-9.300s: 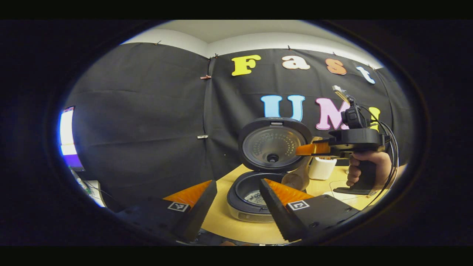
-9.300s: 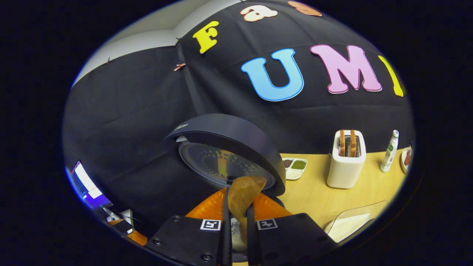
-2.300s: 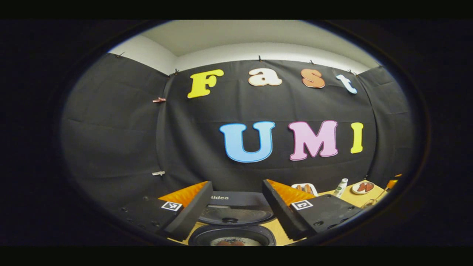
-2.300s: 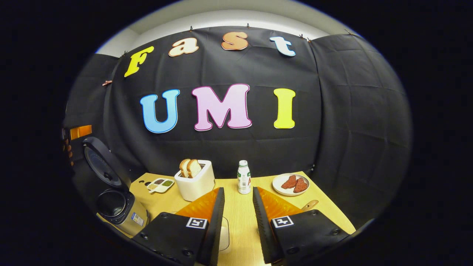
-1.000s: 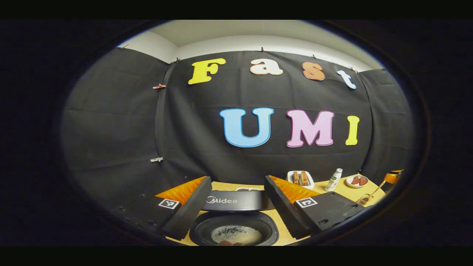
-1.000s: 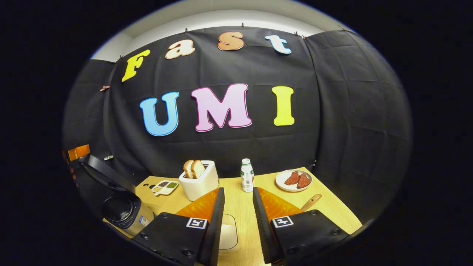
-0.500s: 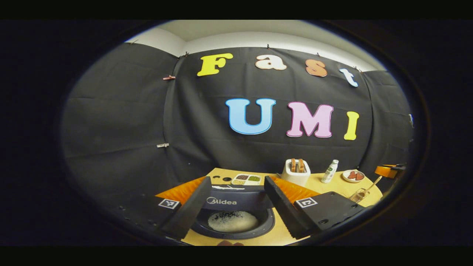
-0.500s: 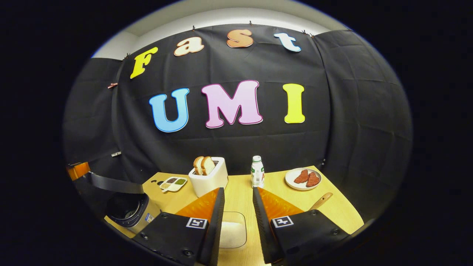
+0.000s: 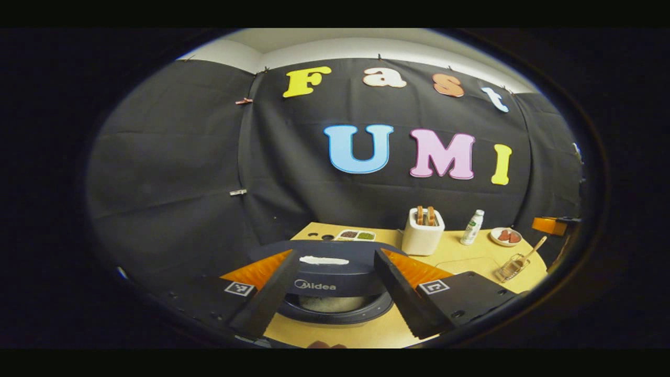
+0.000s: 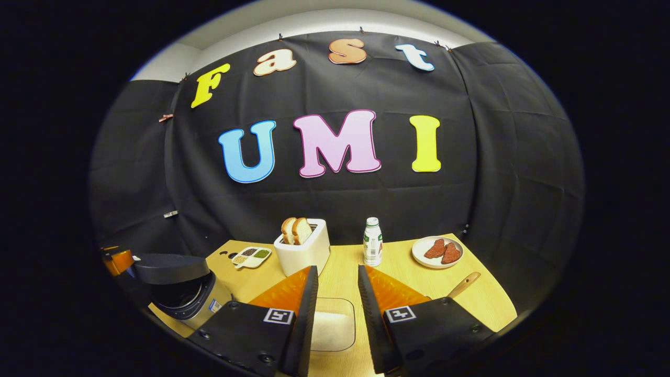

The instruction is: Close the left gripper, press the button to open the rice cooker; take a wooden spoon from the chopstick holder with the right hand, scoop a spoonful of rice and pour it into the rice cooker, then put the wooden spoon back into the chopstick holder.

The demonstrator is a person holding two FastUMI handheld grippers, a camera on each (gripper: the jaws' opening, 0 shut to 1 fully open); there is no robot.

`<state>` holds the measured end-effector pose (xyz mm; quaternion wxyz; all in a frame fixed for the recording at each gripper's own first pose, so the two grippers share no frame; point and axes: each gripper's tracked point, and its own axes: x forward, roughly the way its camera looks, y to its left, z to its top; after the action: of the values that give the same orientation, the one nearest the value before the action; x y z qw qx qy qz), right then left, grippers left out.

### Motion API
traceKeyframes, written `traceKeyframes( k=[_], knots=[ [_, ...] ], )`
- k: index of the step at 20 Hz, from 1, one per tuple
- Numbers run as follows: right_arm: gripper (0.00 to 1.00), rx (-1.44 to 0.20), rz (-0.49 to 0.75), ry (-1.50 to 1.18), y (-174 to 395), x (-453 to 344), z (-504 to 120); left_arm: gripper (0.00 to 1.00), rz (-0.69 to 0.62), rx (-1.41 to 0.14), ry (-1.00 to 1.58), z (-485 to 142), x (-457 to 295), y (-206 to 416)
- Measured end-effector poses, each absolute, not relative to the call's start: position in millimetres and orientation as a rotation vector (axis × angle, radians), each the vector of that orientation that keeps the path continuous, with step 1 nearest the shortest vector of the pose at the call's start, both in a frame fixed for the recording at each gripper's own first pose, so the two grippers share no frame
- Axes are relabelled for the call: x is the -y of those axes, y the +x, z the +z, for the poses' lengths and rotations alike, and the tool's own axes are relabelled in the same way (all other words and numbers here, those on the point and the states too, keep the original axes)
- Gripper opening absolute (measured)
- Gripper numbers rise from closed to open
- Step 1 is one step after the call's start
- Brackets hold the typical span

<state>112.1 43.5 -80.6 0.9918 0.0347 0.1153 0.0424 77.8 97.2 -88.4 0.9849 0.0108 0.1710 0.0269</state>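
The rice cooker sits at the table's near left, and since a moment ago we have swung its lid down until it hangs almost flat over the rice in the pot, so we judge the pouring done. Our left gripper hovers over it, fingers spread, gripping nothing. To the right, the wooden spoon lies in the chopstick holder, and our right gripper stands released above the rice container.

both claws agape, empty
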Motion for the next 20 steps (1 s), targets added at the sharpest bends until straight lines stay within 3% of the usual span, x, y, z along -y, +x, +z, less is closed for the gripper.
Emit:
traceKeyframes(
  k=[20],
  knots=[
    [0.49,-0.257,0.088,0.077,114.7,-47.9,-93.8,0.99,0.100,-0.458,-0.006,-166.6,-97.6,51.3]
  ],
)
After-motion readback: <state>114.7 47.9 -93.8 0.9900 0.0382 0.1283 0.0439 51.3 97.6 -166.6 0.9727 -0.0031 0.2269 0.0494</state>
